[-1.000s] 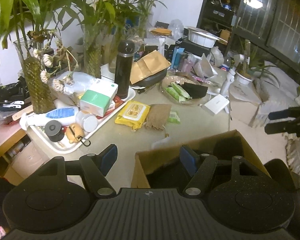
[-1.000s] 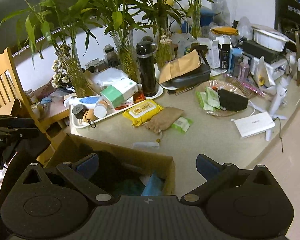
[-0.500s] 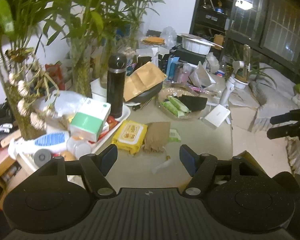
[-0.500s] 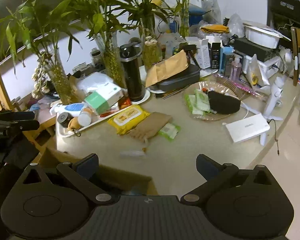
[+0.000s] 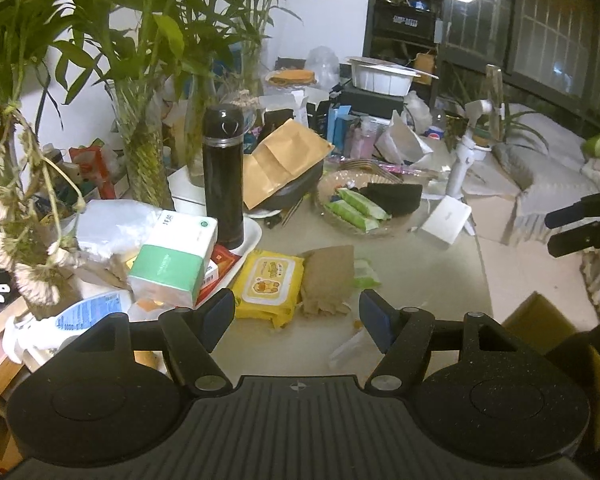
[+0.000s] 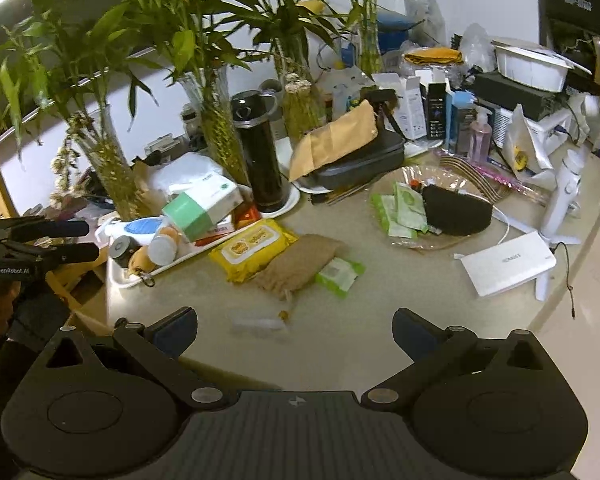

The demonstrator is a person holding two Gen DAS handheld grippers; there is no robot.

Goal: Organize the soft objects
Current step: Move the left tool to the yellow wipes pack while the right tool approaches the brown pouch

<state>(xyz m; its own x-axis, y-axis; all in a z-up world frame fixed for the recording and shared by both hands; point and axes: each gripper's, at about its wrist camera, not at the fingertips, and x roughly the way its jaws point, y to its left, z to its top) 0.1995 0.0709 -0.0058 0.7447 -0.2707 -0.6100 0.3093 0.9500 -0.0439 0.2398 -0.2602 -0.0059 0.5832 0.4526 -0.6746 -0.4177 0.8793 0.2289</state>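
Observation:
A yellow wet-wipe pack (image 5: 270, 282) (image 6: 254, 248) lies on the beige table beside a brown burlap pouch (image 5: 328, 278) (image 6: 298, 266) and a small green wipe packet (image 6: 338, 276). A green and white tissue pack (image 5: 176, 258) (image 6: 202, 204) rests on the white tray (image 6: 128, 278). A black soft pouch (image 5: 394, 198) (image 6: 456, 210) lies in a clear dish with green packets. My left gripper (image 5: 298, 316) is open and empty just short of the yellow pack. My right gripper (image 6: 296, 330) is open and empty above the table's near edge.
A black flask (image 5: 223, 172) stands on the tray among glass vases of bamboo (image 5: 144, 160). A white box (image 6: 508, 268) and a white handheld stand (image 6: 564, 196) lie at the right. A cardboard box corner (image 5: 540, 322) shows at the lower right. A clear wrapper (image 6: 260, 323) lies near the edge.
Both grippers have moved forward over the table, away from the cardboard box, which has slid out of the foreground. Both stay open and empty.

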